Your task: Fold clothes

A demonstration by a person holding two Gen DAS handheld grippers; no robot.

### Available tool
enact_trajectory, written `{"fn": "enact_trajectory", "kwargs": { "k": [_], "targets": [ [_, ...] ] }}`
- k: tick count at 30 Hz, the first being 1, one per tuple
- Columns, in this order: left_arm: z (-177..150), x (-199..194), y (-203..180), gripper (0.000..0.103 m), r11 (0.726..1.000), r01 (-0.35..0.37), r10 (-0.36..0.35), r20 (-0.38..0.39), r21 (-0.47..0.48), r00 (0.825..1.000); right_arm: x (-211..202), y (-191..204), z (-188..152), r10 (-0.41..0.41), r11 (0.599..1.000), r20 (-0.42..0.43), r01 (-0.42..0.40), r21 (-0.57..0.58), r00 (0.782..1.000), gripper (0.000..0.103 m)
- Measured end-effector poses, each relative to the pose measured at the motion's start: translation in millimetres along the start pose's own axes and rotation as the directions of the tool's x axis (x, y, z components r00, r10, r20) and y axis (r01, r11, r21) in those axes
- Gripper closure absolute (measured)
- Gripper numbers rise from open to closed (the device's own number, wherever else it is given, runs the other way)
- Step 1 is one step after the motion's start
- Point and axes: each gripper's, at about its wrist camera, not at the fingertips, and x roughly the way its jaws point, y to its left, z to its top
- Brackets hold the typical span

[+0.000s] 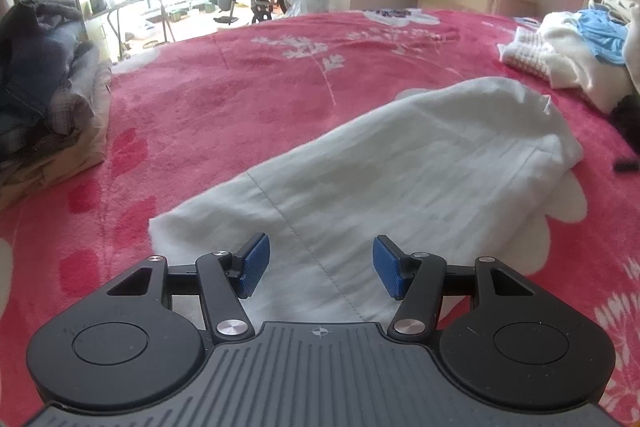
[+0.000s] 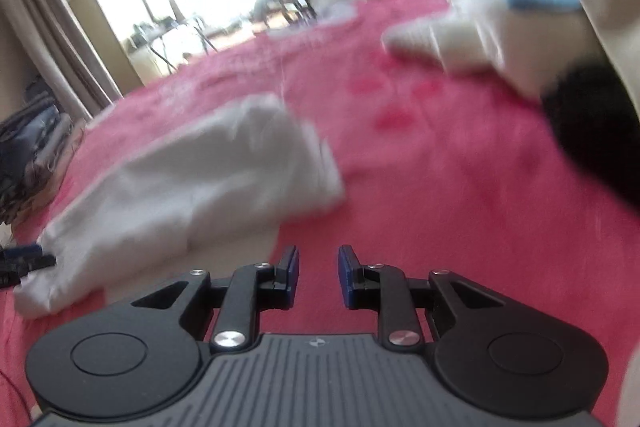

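One folded white garment (image 1: 400, 163) on the bed (image 1: 240, 99), 12 o'clock of my left gripper (image 1: 318, 267), fingers released. Right gripper (image 2: 319, 277) fingers narrowly parted, empty. Two clothes piles: 9 o'clock (image 1: 44, 67), 2 o'clock (image 1: 580, 47).

Each handheld tool, the left gripper (image 1: 319, 264) and the right gripper (image 2: 318, 275), was matte black, with a ribbed grey plate at its centre bearing a small crosshair mark. Two round black discs flanked that plate, and angled link arms with silver screw heads ran forward from them. The jaws wore blue ridged pads (image 1: 253, 263) on their inner faces.
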Motion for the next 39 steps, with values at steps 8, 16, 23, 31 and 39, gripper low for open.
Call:
{"fn": "enact_trajectory", "kwargs": {
  "k": [8,16,23,31,39],
  "targets": [
    [-4,9,0,0.046,1.000,-0.013,0.013,-0.020,0.004,1.000,58,35,66,0.240,0.956,0.090,-0.219,-0.196,0.966,0.079],
    [-7,11,5,0.045,1.000,-0.006,0.006,-0.017,0.006,1.000,149,-40,94,0.193,0.957,-0.044,-0.178,0.229,0.980,0.078],
    [-3,8,12,0.045,1.000,-0.012,0.012,0.024,-0.005,1.000,78,-91,76,0.357,0.789,0.064,-0.338,0.514,0.932,0.054],
    [-4,20,13,0.045,1.000,-0.015,0.015,0.013,0.009,1.000,75,-72,-8,0.494,0.637,-0.055,-0.318,0.702,0.868,0.047],
    [-6,22,12,0.044,1.000,-0.017,0.017,0.011,0.008,1.000,105,-58,6,0.509,0.586,-0.023,-0.327,0.741,0.861,0.028]
  ]
}}
